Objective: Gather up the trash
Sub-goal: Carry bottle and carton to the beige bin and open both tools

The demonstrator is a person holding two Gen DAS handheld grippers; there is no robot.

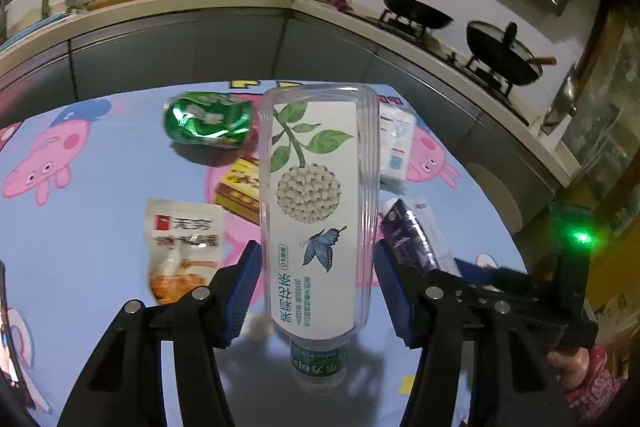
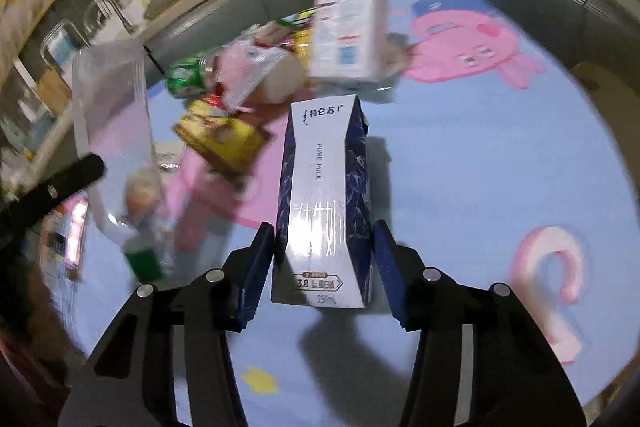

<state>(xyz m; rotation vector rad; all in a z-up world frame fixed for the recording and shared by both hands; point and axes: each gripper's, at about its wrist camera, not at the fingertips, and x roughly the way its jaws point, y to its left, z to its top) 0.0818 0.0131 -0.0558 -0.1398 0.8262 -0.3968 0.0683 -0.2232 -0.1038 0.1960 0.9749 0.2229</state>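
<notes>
Left gripper (image 1: 318, 291): I am pinching the clear plastic bottle (image 1: 318, 195) across its labelled body, both blue pads pressing on its sides. The bottle is hanging cap-down over the table (image 1: 100, 307), its base pointing away from me.

Right gripper (image 2: 324, 273): I am straddling the milk carton (image 2: 326, 211). The left pad is sitting against its side; on the right I am seeing a sliver of gap, so I cannot tell whether this grip is truly biting yet.

Trash left on the table: I am seeing a crushed green can (image 1: 208, 125), a yellow box (image 1: 240, 193), a snack pouch (image 1: 184, 247) and a white carton (image 1: 396, 147), all near each other on the cartoon cloth.

Slip risk, bottle: I am judging the thin smooth wall likely to flex or squirt out of the pads, since the bottle is long and I am gripping it well below its base end.

Slip risk, carton: I am worrying that a lift started now could leave the carton behind or let it swing, because I am gripping near its bottom edge with most of its length sticking out ahead.

Collision risk: my two grippers are working just beside each other; the right one is showing at the lower right of the left view, so a careless swing could knock bottle against carton.

Blur risk: the right view is smearing, so I am trusting its edges less.

Bin: I am not seeing any bin or bag, so I cannot tell where this load is going.
</notes>
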